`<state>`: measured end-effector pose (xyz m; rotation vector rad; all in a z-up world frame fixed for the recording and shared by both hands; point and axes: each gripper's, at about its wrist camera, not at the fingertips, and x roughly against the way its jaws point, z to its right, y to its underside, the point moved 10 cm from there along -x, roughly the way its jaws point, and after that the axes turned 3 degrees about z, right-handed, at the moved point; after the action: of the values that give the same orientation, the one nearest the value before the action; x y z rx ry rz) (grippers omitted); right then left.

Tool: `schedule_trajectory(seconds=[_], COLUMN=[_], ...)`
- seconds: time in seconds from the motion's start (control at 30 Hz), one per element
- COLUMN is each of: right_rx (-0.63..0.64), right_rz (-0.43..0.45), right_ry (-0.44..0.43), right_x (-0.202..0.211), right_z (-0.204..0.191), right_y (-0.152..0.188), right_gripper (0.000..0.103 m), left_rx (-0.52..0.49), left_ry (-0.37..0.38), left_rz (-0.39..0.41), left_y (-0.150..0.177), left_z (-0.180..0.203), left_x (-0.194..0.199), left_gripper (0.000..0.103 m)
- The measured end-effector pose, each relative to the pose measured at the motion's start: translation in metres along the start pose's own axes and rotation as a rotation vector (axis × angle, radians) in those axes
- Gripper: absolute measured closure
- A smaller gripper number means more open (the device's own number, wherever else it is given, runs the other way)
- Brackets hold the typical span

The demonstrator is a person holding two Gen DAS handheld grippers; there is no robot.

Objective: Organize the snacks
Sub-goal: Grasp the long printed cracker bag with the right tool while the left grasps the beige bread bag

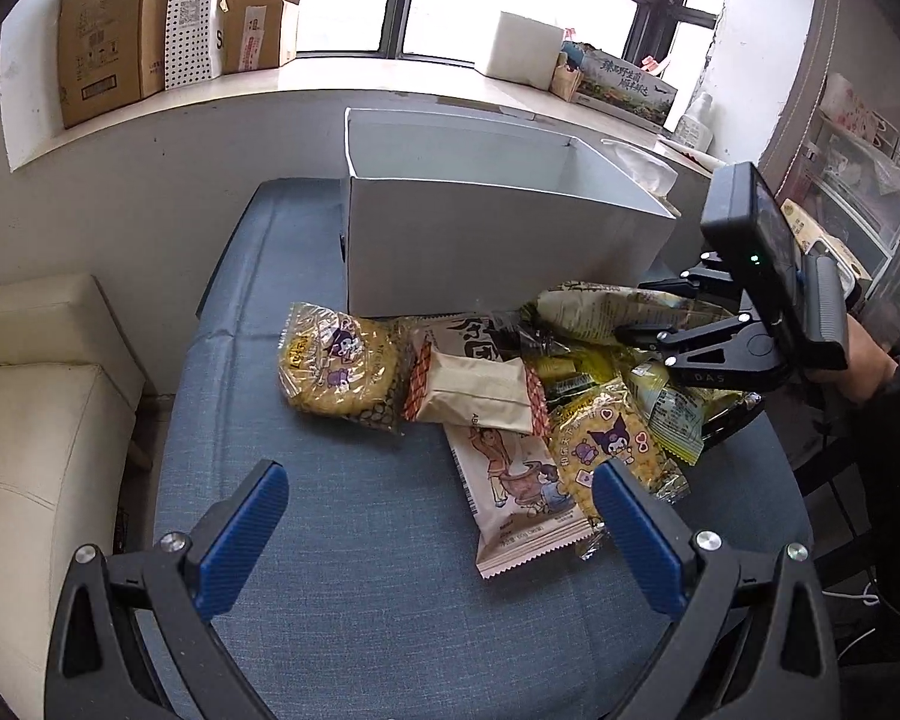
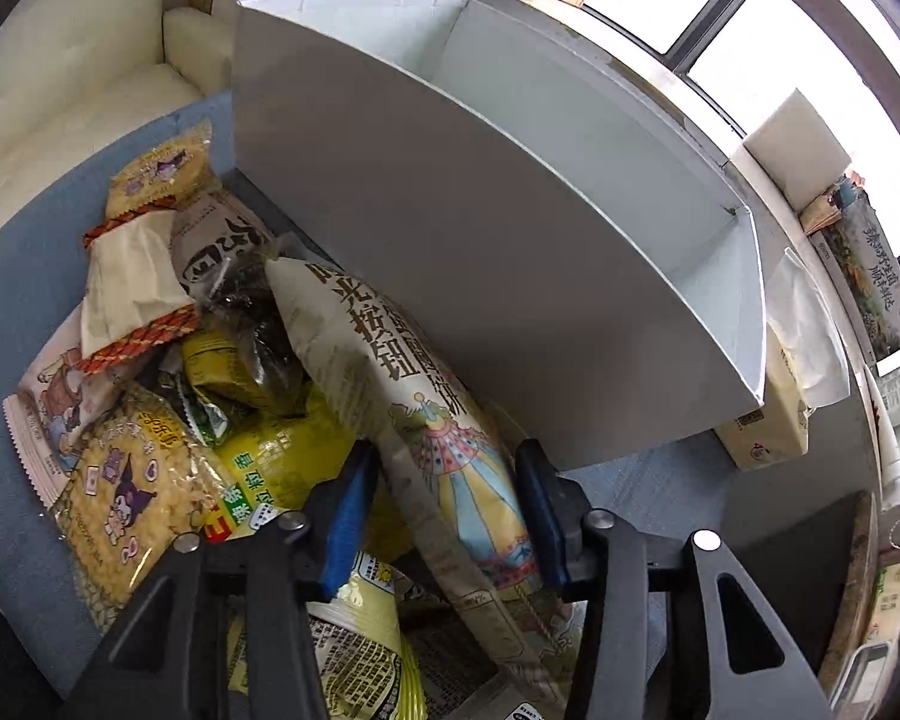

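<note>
While my right gripper has its blue pads on both sides of the long cream printed snack bag, seemingly clamped, my left gripper hangs wide open w/ nothing in it over the blue cloth tabletop. That bag lies atop the snack pile, just in front of the white open cardboard box.
</note>
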<state>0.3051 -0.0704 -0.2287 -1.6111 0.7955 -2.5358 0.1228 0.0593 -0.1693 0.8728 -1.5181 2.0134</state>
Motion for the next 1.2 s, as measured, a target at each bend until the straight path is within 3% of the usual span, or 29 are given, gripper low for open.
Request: schedule_trajectory(seconds=[0.17,0.4,0.67,0.83,1.07,1.2], right_rx=[0.011,-0.06,-0.308,-0.507,-0.726,-0.782], right_rz=[0.06,0.153,0.268,0.318,0.377,0.396], right_ry=[0.006,0.018,-0.09,-0.161,-0.254,-0.276], right_x=[0.026,0.071,0.124,0.144,0.153,0.151], right_z=[-0.002,0.01,0.019,0.015,0.008,0.006], right_y=[-0.003,-0.006,0.004,0.032,0.069,0.078], right_gripper=[0.072,0.075,0.075,0.075,0.075,0.075], left_rx=[0.007,0.002,0.014,-0.032,-0.15,-0.182], left_ry=[-0.007,-0.01,-0.001,0.011,0.028,-0.028], left_rz=[-0.001,-0.012,-0.026,-0.038,-0.098,-0.156], left_y=[-0.003,-0.006,-0.012,-0.016,-0.018,-0.013], left_z=[-0.002,-0.003,-0.008,0.001,0.032,0.037], left_x=[-0.002,-0.006,-0.012,-0.025,-0.068,-0.102], left_gripper=[0.0,0.0,0.0,0.0,0.0,0.002])
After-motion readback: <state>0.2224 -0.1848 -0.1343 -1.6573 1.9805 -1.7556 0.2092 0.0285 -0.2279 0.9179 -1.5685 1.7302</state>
